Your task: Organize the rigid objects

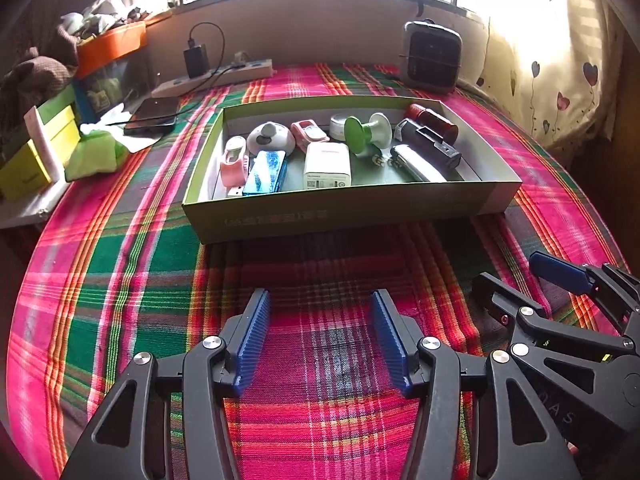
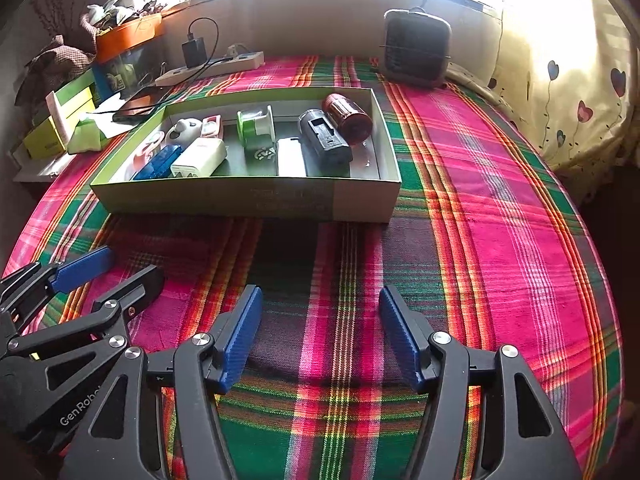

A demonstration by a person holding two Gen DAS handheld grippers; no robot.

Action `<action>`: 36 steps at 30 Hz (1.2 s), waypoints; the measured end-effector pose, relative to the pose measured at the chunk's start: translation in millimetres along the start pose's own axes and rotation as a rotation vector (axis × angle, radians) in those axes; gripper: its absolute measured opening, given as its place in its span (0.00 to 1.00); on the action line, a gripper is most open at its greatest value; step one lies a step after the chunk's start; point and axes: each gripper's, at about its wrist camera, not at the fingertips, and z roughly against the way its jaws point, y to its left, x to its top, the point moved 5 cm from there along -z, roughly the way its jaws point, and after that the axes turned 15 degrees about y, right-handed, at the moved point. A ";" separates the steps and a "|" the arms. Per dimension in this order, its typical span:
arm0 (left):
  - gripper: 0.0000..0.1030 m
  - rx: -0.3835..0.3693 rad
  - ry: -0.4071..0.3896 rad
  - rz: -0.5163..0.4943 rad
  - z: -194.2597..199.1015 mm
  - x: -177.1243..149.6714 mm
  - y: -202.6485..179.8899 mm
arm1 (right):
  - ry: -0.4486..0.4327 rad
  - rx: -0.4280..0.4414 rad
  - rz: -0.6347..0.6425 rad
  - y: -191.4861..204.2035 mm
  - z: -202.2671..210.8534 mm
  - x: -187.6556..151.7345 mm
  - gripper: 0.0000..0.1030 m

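Task near completion: small rigid items fill the cardboard box (image 1: 344, 208) on the bed; left tool (image 1: 320, 340) and right tool (image 2: 320, 336) released, empty.

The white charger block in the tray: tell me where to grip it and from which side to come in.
Grip the white charger block across its two long flat sides, coming from above. It lies flat in the cardboard tray, whose walls block a level approach. The blue case sits close on one side, so that finger has little room; the left gripper is open and nearest.
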 end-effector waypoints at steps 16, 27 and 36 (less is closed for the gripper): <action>0.52 -0.003 0.000 0.001 -0.4 0.0 -0.4 | 0.000 0.000 -0.009 -2.1 -0.1 -0.3 0.61; 0.52 -0.003 0.000 0.001 -0.4 -0.1 -0.3 | 0.000 0.000 -0.009 -2.0 0.0 -0.1 0.61; 0.52 -0.003 0.000 0.001 -0.5 -0.1 -0.3 | 0.000 -0.001 -0.009 -2.0 0.1 -0.1 0.61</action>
